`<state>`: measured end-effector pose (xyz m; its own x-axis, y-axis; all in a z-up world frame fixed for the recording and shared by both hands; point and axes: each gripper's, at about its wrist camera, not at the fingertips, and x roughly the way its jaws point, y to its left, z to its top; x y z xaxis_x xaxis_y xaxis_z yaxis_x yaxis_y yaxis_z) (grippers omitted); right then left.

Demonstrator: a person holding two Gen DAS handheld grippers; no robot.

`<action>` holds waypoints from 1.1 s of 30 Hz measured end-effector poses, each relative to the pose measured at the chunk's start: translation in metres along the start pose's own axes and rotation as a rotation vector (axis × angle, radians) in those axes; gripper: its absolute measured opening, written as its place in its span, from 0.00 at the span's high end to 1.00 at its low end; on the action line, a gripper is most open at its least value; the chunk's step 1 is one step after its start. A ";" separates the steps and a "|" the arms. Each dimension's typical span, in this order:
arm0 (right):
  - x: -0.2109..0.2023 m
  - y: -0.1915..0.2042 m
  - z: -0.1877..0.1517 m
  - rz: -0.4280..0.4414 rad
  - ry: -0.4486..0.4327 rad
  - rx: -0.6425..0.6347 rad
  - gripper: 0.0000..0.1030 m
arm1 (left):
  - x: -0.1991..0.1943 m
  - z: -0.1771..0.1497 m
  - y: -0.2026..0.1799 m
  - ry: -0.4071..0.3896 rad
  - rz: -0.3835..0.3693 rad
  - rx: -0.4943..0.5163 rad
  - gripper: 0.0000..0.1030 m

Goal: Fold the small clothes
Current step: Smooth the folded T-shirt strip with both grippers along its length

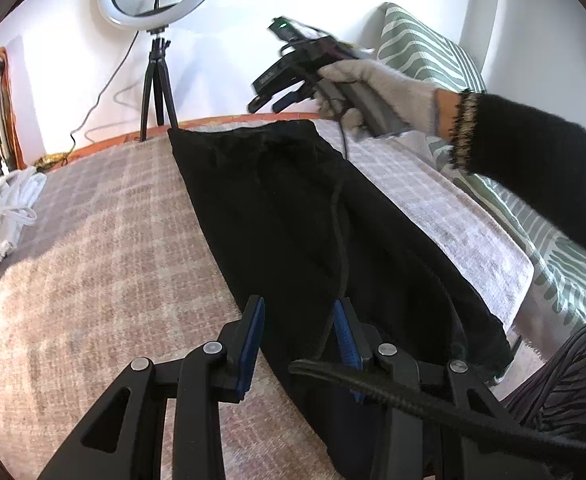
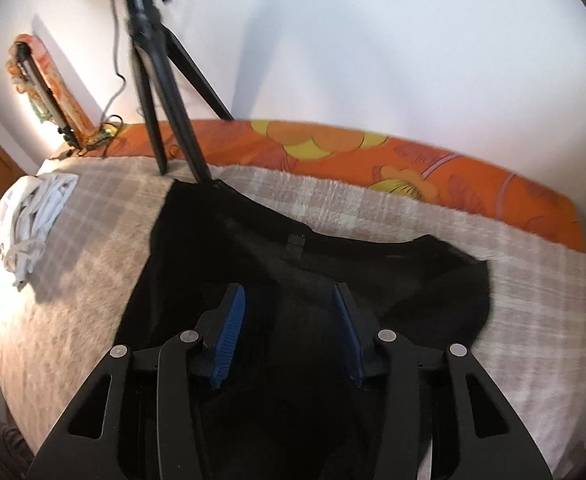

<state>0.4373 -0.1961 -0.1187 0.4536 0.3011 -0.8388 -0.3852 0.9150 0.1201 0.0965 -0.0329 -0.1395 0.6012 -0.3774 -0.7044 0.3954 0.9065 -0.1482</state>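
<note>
Black garment (image 1: 293,220) lies flat on the plaid blanket (image 1: 93,240). Our left gripper (image 1: 299,320) and right gripper (image 2: 289,312) hover unclenched above it; we should pinch one edge squarely before folding.

I can read no words, brands or numbers anywhere. My right tongs (image 1: 277,100), held above the far end of the black garment (image 1: 293,208), carry a faint pale marking on their body, too blurred to make out.
</note>
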 end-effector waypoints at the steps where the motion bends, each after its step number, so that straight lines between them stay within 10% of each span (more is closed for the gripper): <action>1: -0.012 0.000 -0.003 0.004 -0.013 0.001 0.57 | -0.003 0.000 -0.001 -0.005 0.007 0.007 0.64; 10: -0.124 -0.006 -0.064 0.026 -0.117 0.044 0.56 | -0.036 -0.024 -0.008 -0.002 0.058 0.034 0.63; 17: -0.189 -0.015 -0.182 0.024 -0.110 0.106 0.56 | -0.052 -0.045 -0.016 0.036 0.041 0.052 0.54; 25: -0.181 -0.008 -0.318 0.133 0.033 0.205 0.56 | -0.049 -0.077 -0.024 0.132 -0.056 -0.009 0.54; 33: -0.146 0.012 -0.358 0.205 0.165 0.207 0.56 | -0.030 -0.089 -0.014 0.229 -0.200 -0.234 0.55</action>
<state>0.0784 -0.3253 -0.1847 0.2411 0.4522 -0.8587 -0.2754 0.8803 0.3863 0.0112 -0.0171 -0.1775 0.3466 -0.5232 -0.7785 0.3045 0.8478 -0.4342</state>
